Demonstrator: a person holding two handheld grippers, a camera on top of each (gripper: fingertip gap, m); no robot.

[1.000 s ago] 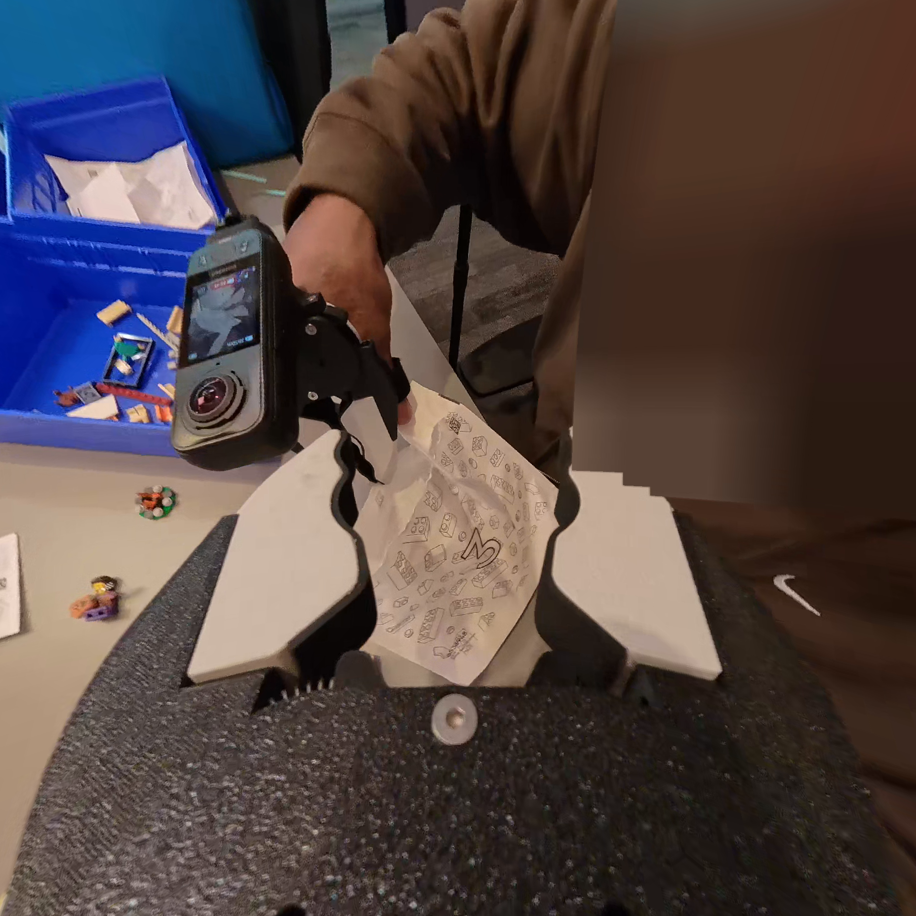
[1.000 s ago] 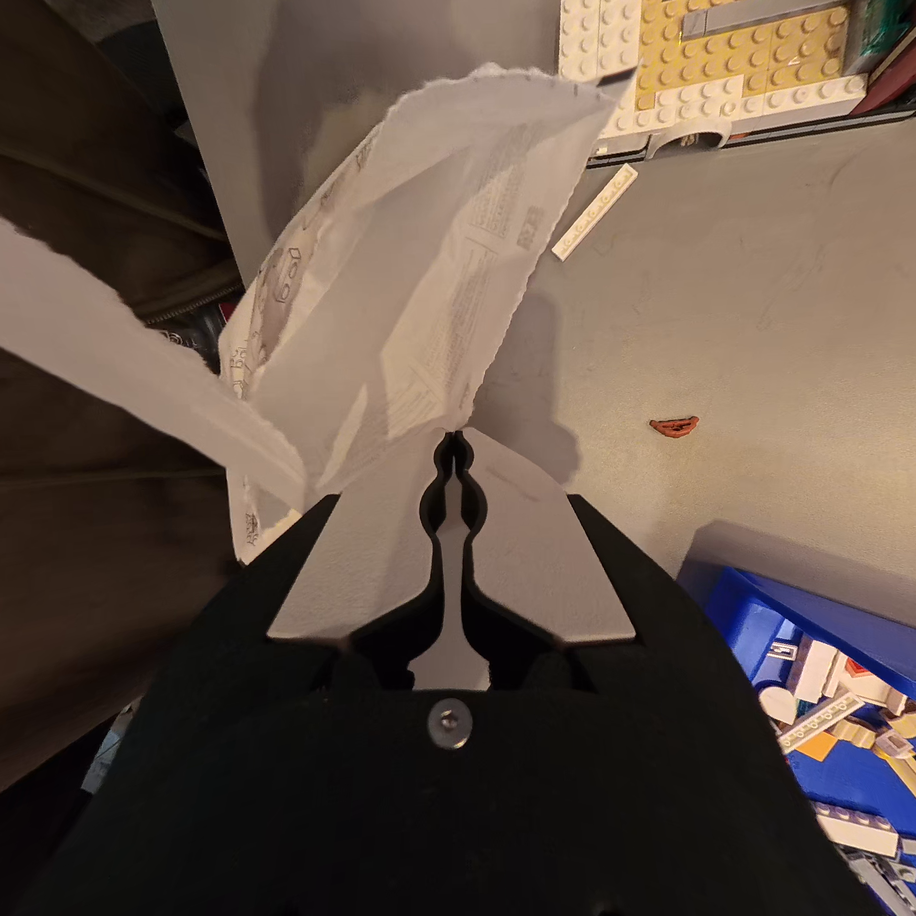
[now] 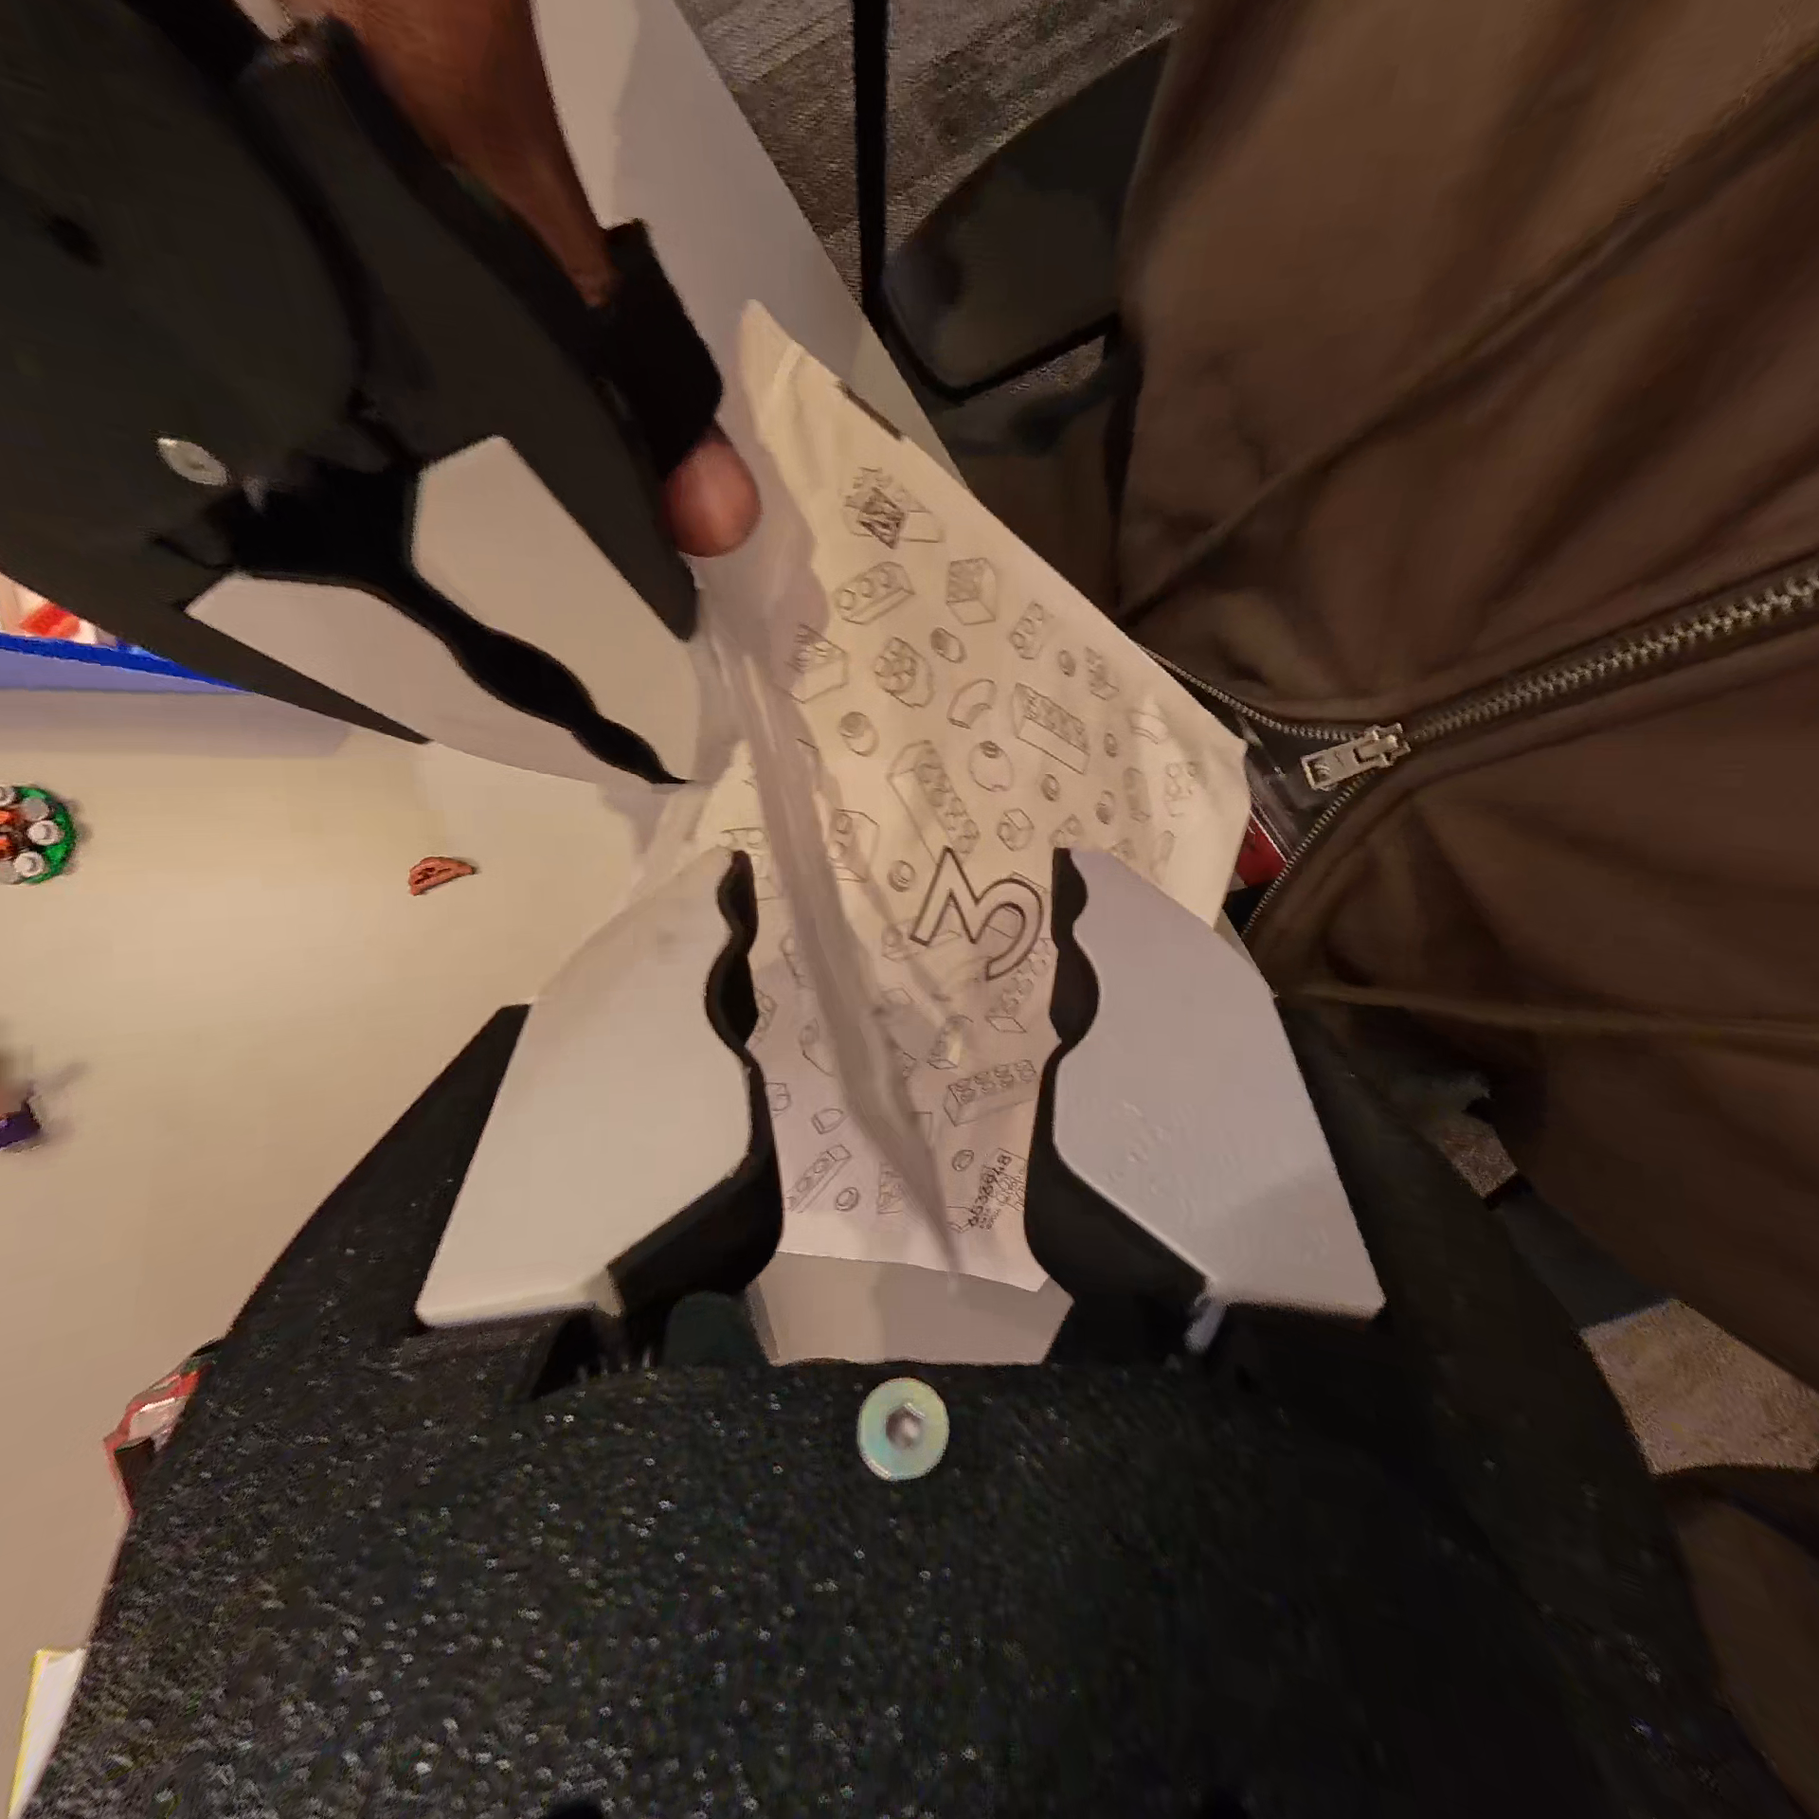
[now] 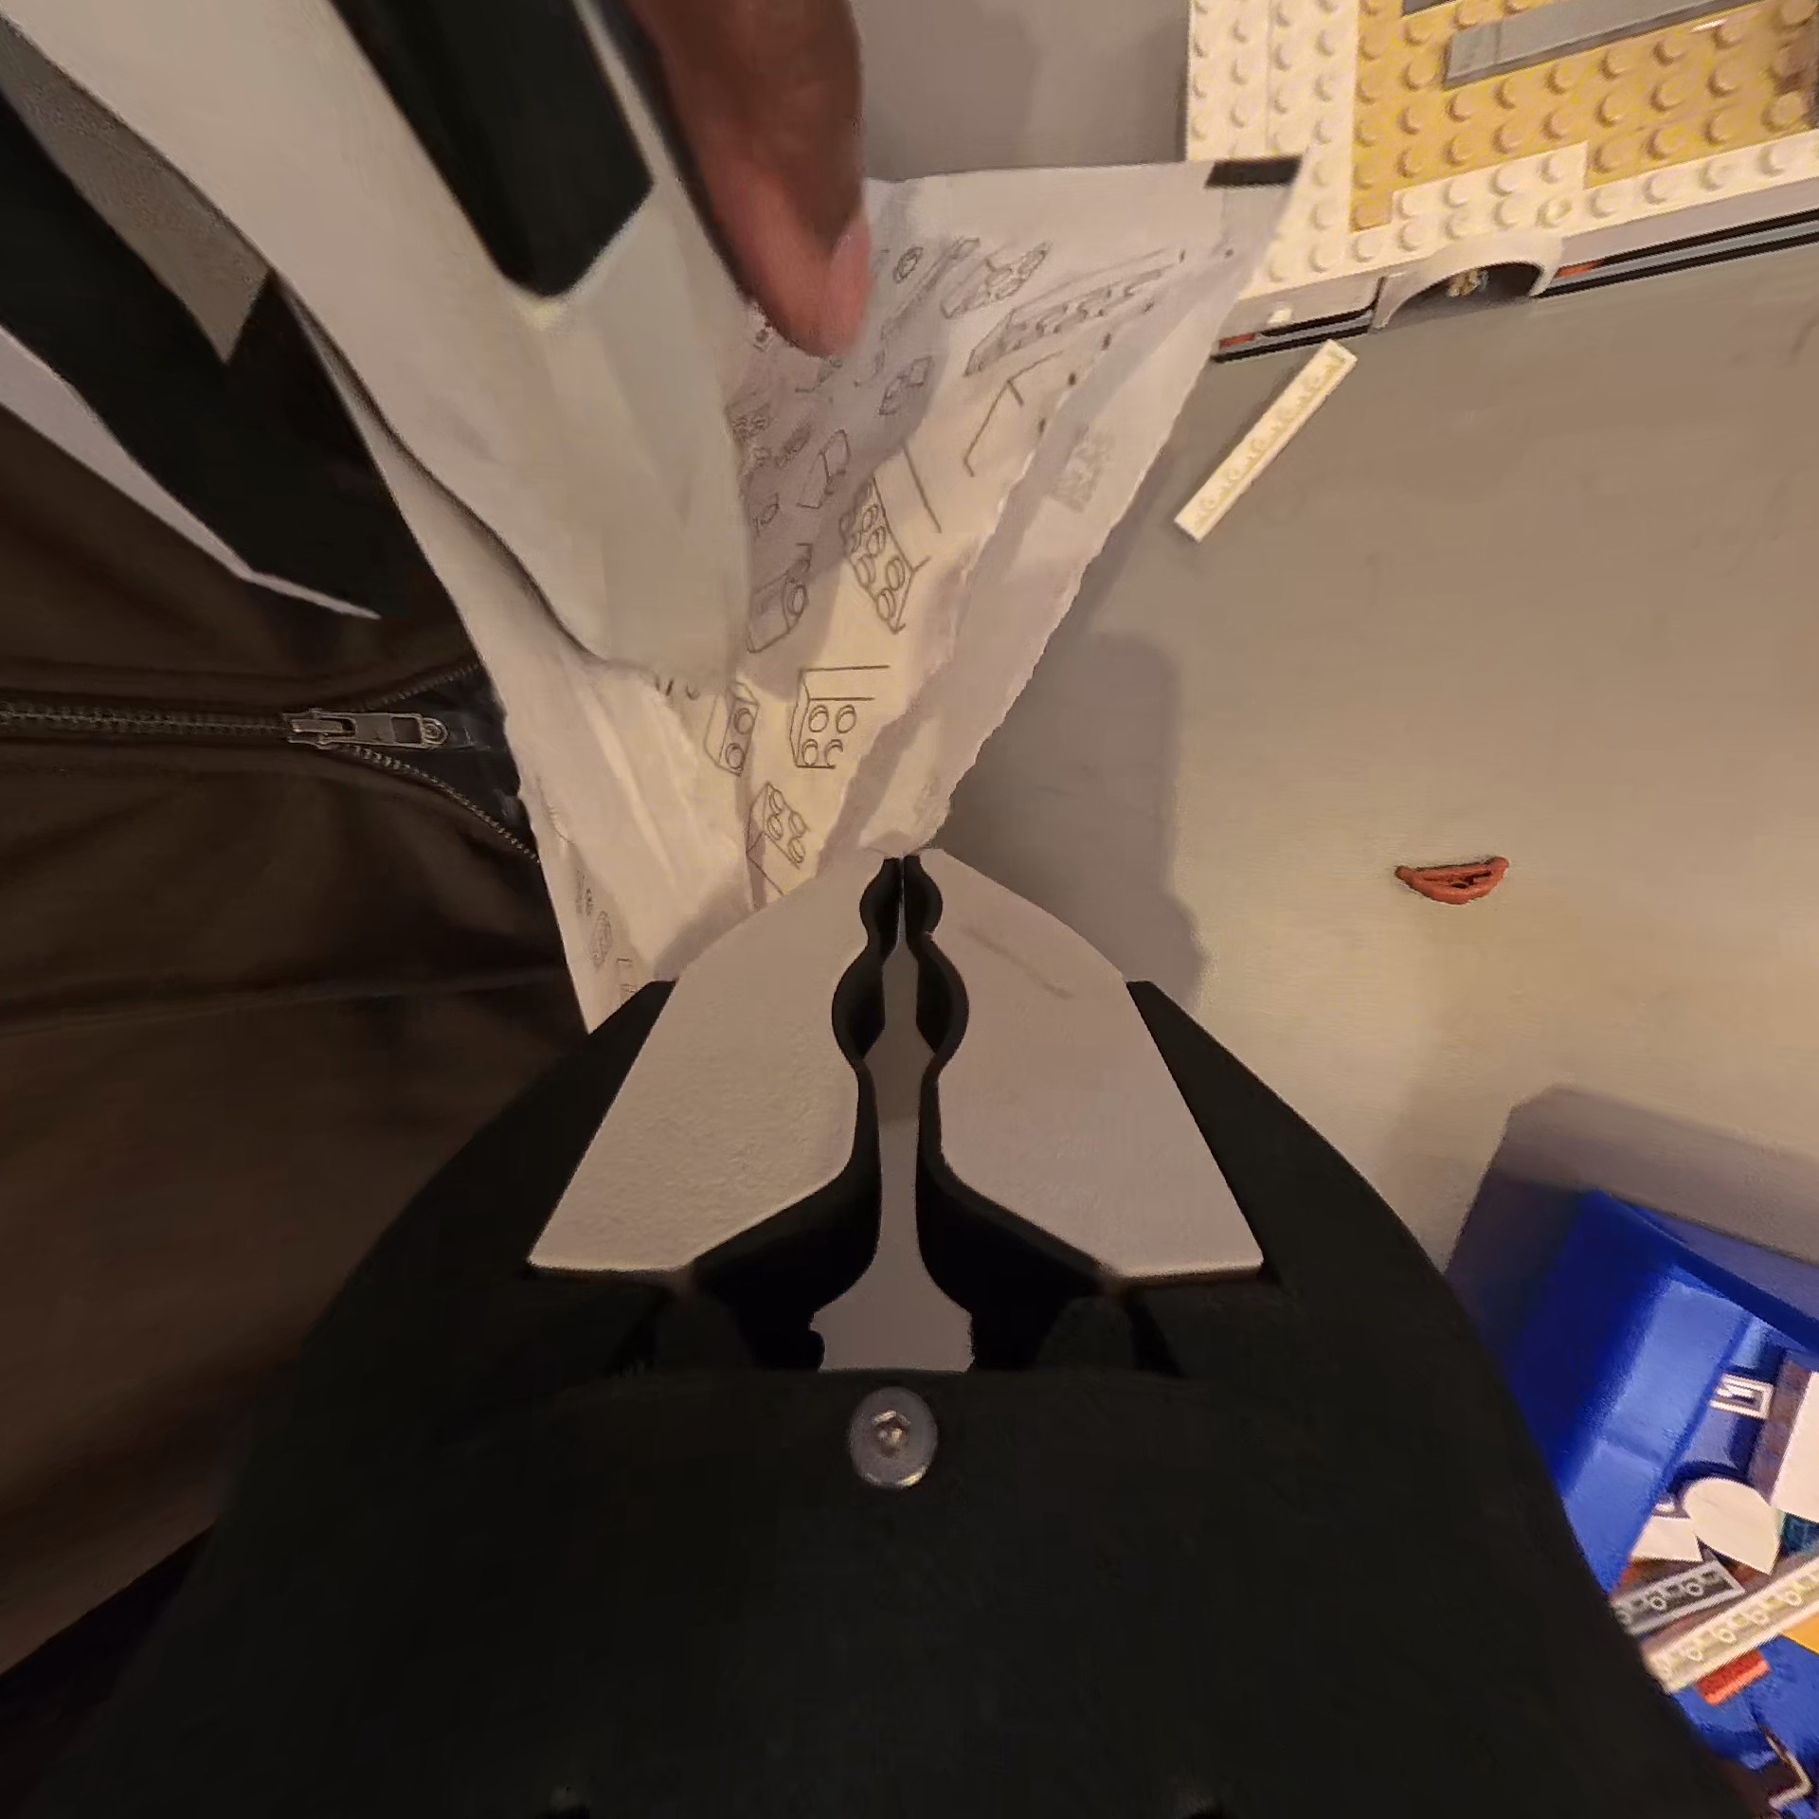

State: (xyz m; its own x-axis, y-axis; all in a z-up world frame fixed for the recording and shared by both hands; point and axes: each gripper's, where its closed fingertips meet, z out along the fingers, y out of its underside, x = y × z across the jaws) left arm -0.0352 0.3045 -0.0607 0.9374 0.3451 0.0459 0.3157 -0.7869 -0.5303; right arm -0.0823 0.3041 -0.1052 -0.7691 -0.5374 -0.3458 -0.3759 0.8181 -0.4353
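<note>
Between the two hand-held tools, a crumpled white paper bag printed with outline drawings of toy bricks (image 3: 984, 748) is hanging in the air above the pale grey surface (image 3: 246, 984). The right tool (image 4: 902, 861) is pinching a torn corner of that bag, its grey fingers (image 4: 1024, 984) pressed together on the paper at the very tips. The left tool (image 3: 896, 866) is standing wide apart, with the lower part of the bag lying between its fingers (image 3: 1161, 984); neither pad is visibly pressing on the paper. A bare fingertip of the person's hand (image 3: 709, 502) is resting against the bag just beside the right tool's black body. Close behind the bag, the person's brown zipped jacket (image 3: 1476, 492) is filling the side of the view. Lying on the surface well apart from the bag are a small reddish-brown curved piece (image 4: 1452, 879) and a thin cream studded strip (image 4: 1270, 438), and beyond the strip a tan and white studded baseplate (image 4: 1526, 128) is sitting at the far edge. A blue plastic bin holding loose brick pieces (image 4: 1614, 1378) is standing near the right tool, and a small round green piece with studs (image 3: 34, 832) is lying off to the far side.
</note>
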